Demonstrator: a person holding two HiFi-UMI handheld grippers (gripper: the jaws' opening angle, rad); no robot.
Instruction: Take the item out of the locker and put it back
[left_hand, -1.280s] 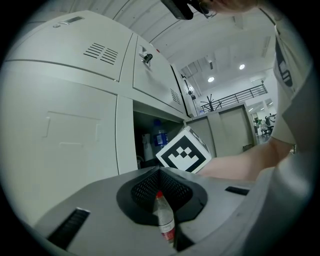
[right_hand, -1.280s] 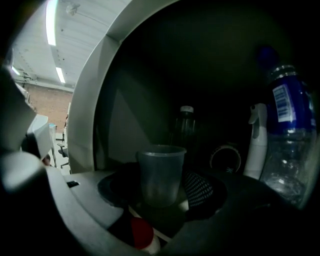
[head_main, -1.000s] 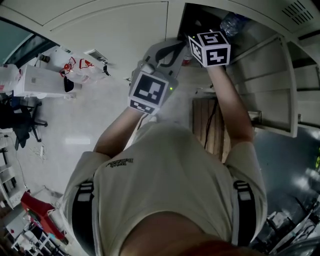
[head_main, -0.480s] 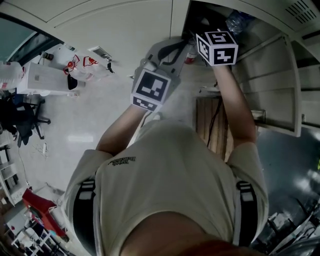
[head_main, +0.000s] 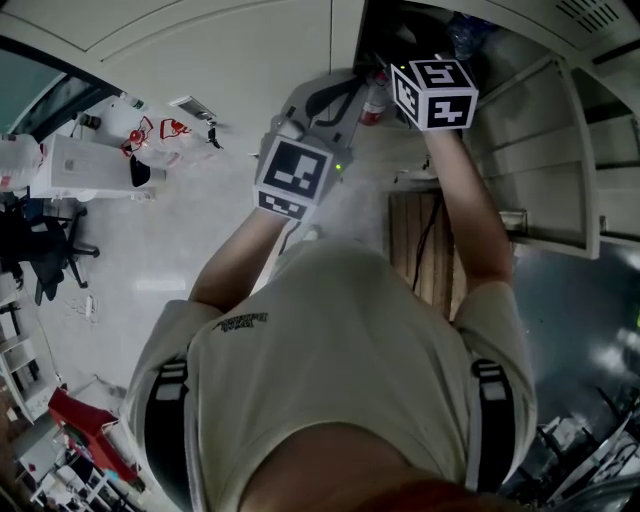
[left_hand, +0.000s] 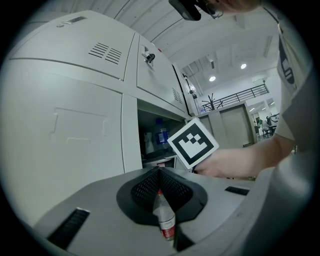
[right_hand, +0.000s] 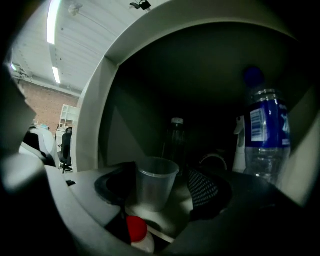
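We see the right gripper (right_hand: 161, 196) reaching into the open locker (right_hand: 94, 125), its fingers released after just now spreading wide, and the clear plastic cup (right_hand: 156, 181) stands upright inside it between them with neither pad pressing it. To the right of those fingers stands a water bottle (right_hand: 263, 131) with a blue cap and a blue label whose white print and bar lines we cannot read, and a dark bottle (right_hand: 175, 140) with a pale cap stands further back. The left gripper (left_hand: 159, 173) hangs outside the locker, its fingers clenched together on nothing, and the marker cube (left_hand: 192, 142) beside it bears only black-and-white squares, no letters
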